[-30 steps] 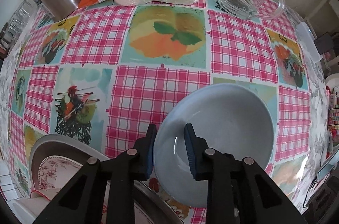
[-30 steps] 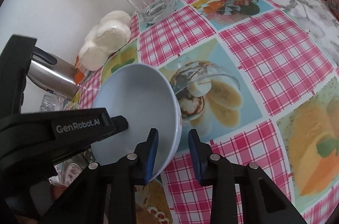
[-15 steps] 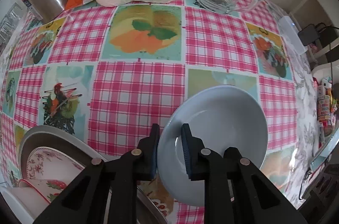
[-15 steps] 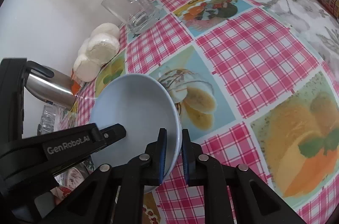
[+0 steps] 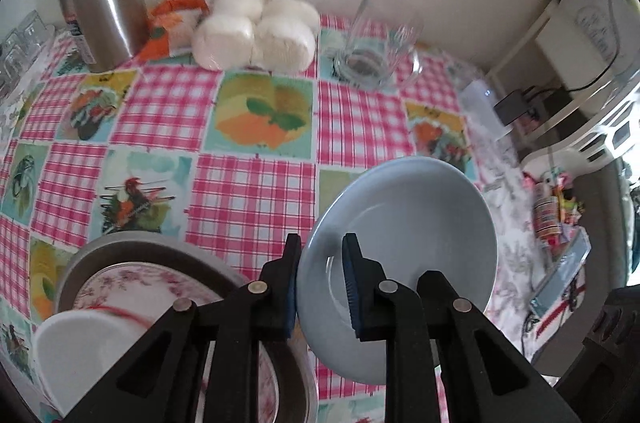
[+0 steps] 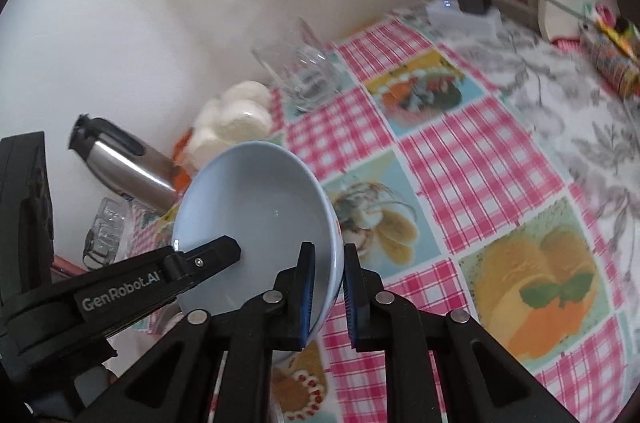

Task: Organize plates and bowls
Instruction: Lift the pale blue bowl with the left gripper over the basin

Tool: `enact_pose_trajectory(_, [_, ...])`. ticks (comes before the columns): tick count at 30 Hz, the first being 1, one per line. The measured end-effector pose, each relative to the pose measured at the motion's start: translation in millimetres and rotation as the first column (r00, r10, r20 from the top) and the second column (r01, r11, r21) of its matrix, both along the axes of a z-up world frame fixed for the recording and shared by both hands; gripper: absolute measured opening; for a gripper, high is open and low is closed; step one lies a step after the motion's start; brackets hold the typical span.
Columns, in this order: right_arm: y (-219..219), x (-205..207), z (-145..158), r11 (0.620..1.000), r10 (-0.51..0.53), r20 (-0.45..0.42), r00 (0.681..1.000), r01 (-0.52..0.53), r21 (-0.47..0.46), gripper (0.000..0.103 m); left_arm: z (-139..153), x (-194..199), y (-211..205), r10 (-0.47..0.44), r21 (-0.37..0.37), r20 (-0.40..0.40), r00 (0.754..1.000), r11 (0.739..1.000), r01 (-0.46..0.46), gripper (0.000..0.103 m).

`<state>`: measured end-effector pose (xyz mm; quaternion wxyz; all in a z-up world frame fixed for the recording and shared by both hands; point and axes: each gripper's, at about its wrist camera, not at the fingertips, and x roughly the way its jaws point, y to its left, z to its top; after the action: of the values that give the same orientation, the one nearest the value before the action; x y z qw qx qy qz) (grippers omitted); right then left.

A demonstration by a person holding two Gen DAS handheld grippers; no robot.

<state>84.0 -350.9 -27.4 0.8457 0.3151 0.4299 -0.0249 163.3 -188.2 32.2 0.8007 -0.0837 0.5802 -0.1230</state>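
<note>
Left wrist view: both grippers' fingers have closed onto the blue bowl rim since a second ago; bowl now lifted clear of the worktop, ready for transfer.

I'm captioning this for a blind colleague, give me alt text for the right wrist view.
Both grippers hold a pale blue bowl tilted above a pink checked tablecloth: the right gripper clamps its near rim, the left gripper its other side. Behind stand a steel thermos, white buns and a glass mug.
</note>
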Motion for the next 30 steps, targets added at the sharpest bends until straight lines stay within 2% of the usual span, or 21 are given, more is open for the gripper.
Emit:
enact_pose_trajectory(5, [23, -11, 28, 0.998, 0.045, 0.039, 0.998, -0.043, -0.051, 0.015, 22, -16, 32, 0.034, -0.059, 0.054, 0.998, 0.998, -0.031, 0.021])
enact_pose_trajectory(11, [54, -24, 48, 0.993, 0.102, 0.071, 0.992, -0.097, -0.064, 0.015, 36, -32, 72, 0.084, -0.122, 0.093, 0.992, 0.99, -0.072, 0.021])
enact_pose_trajectory(17, [88, -35, 68, 0.982, 0.157, 0.094, 0.983, -0.146, -0.116, 0.015, 46, -52, 105, 0.114, -0.153, 0.122, 0.986, 0.984, -0.095, 0.021])
enact_pose_trajectory(25, [129, -41, 75, 0.958, 0.228, 0.064, 0.972, -0.212, -0.192, 0.016, 41, -70, 143, 0.16, -0.2, 0.104, 0.982, 0.97, -0.137, 0.021])
enact_pose_trajectory(30, [144, -41, 69, 0.948, 0.251, 0.032, 0.967, -0.239, -0.21, 0.016, 28, -74, 159, 0.179, -0.227, 0.057, 0.982, 0.96, -0.162, 0.021])
